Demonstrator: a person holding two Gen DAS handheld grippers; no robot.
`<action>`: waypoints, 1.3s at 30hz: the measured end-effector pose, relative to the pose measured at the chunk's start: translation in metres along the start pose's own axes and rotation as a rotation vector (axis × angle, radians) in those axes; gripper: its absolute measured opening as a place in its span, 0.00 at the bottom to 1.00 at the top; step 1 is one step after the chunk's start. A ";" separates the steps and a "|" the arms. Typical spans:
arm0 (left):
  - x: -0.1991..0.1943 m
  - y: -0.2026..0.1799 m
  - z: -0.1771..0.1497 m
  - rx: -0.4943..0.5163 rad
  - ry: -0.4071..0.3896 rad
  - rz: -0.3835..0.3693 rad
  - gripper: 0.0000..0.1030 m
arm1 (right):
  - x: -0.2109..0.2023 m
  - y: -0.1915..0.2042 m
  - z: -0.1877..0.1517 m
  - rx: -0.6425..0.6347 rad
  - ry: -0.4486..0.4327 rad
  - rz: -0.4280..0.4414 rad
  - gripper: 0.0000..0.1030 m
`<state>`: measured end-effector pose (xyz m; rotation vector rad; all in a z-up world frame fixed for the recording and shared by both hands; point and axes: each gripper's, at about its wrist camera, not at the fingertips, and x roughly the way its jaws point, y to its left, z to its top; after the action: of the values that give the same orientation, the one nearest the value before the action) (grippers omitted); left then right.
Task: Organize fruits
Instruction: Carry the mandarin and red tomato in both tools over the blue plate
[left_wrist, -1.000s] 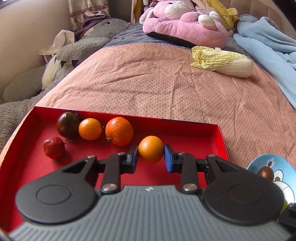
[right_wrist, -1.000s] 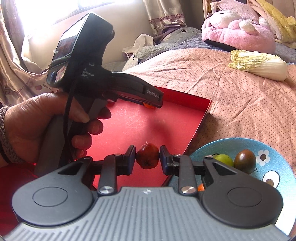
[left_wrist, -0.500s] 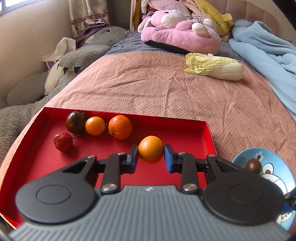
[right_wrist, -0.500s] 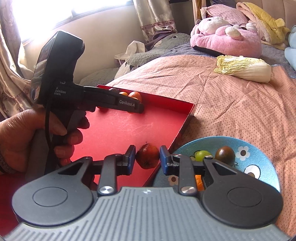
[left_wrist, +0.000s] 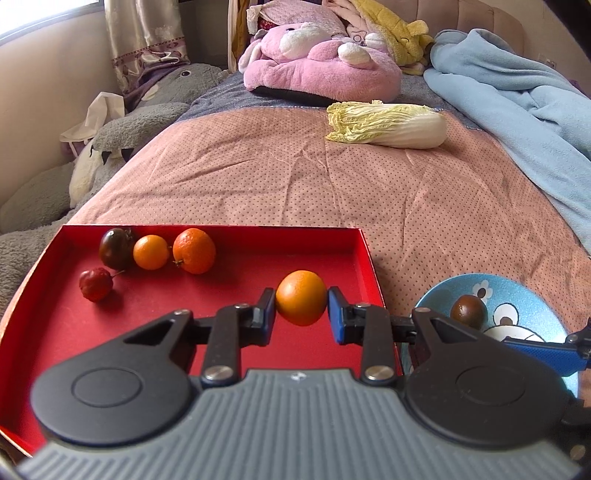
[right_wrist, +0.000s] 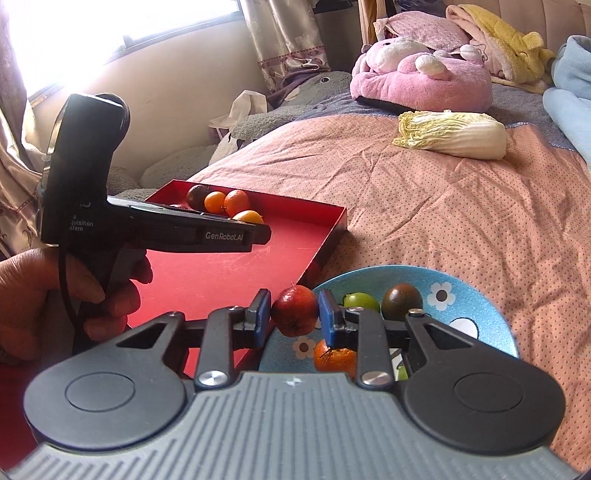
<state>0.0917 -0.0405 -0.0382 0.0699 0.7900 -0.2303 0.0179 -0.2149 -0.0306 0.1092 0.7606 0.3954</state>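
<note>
Two fruits held at once, smooth round orange (left_wrist: 301, 297) clamped in left gripper (left_wrist: 301, 312) above red tray (left_wrist: 365, 251), small glossy red apple-like fruit (right_wrist: 294, 310) pinched by right gripper (right_wrist: 293, 314) over the edge of blue cartoon plate (right_wrist: 476, 295), pink dotted bedspread (left_wrist: 295, 177) beneath.

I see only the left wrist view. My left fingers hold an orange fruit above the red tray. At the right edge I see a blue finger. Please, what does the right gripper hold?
Observer: The right gripper is shut on a small red fruit, over the near rim of the blue plate.
Operator: In my view the plate shows only one dark fruit. Is there more?
Observer: Yes. Beside the dark fruit lies a green fruit, and an orange fruit sits nearer, below the fingers.
Operator: Is my left gripper visible there?
Observer: Yes, its handle is held in a hand over the red tray.
</note>
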 end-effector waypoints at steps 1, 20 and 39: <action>-0.001 -0.002 -0.001 0.005 -0.001 -0.006 0.32 | -0.001 -0.002 -0.001 0.003 -0.001 -0.004 0.32; -0.008 -0.039 -0.014 0.087 -0.005 -0.101 0.32 | -0.020 -0.035 -0.018 0.047 0.011 -0.086 0.32; -0.012 -0.064 -0.026 0.141 0.018 -0.175 0.32 | -0.031 -0.062 -0.030 0.086 0.016 -0.147 0.32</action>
<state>0.0513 -0.0964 -0.0465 0.1360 0.7974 -0.4522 -0.0035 -0.2848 -0.0467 0.1297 0.7966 0.2249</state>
